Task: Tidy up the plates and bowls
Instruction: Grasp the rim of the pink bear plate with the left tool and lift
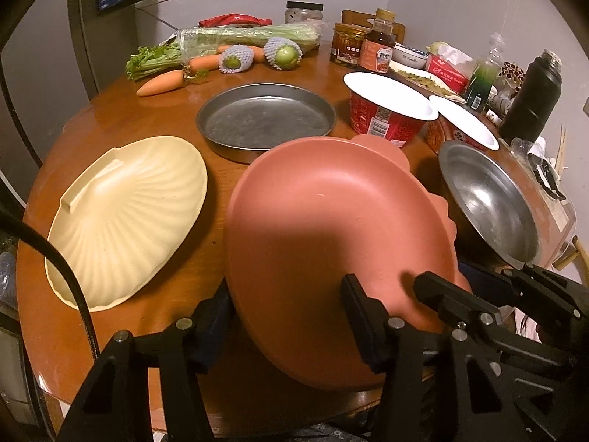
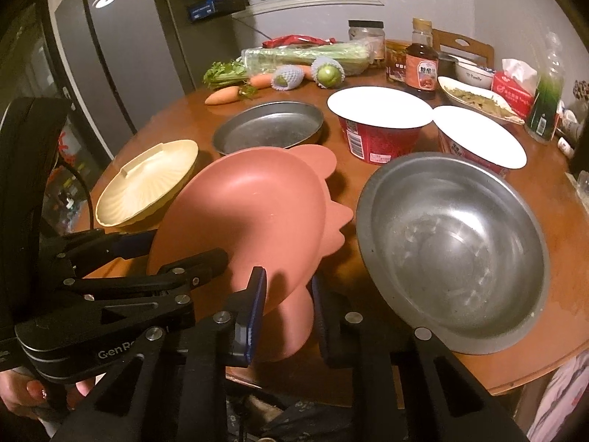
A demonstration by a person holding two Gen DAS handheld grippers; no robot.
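A pink fish-shaped plate [image 1: 324, 228] is held tilted above the round wooden table [image 1: 110, 118]. My left gripper [image 1: 287, 316] is shut on its near rim, one finger above and one below. My right gripper [image 2: 287, 302] is shut on the plate's tail end [image 2: 291, 316]; it also shows in the left wrist view [image 1: 489, 294]. A cream shell-shaped plate [image 1: 129, 217] lies to the left. A flat steel pan [image 1: 265, 118] sits behind. A steel bowl [image 2: 452, 254] sits to the right.
Two red instant-noodle bowls [image 2: 379, 110] with white lids stand behind the steel bowl. Carrots [image 1: 162, 83], celery, netted fruit, jars, a sauce bottle [image 1: 377, 44], tissues and a black flask [image 1: 533, 99] crowd the far side. A fridge [image 2: 103, 55] stands at the left.
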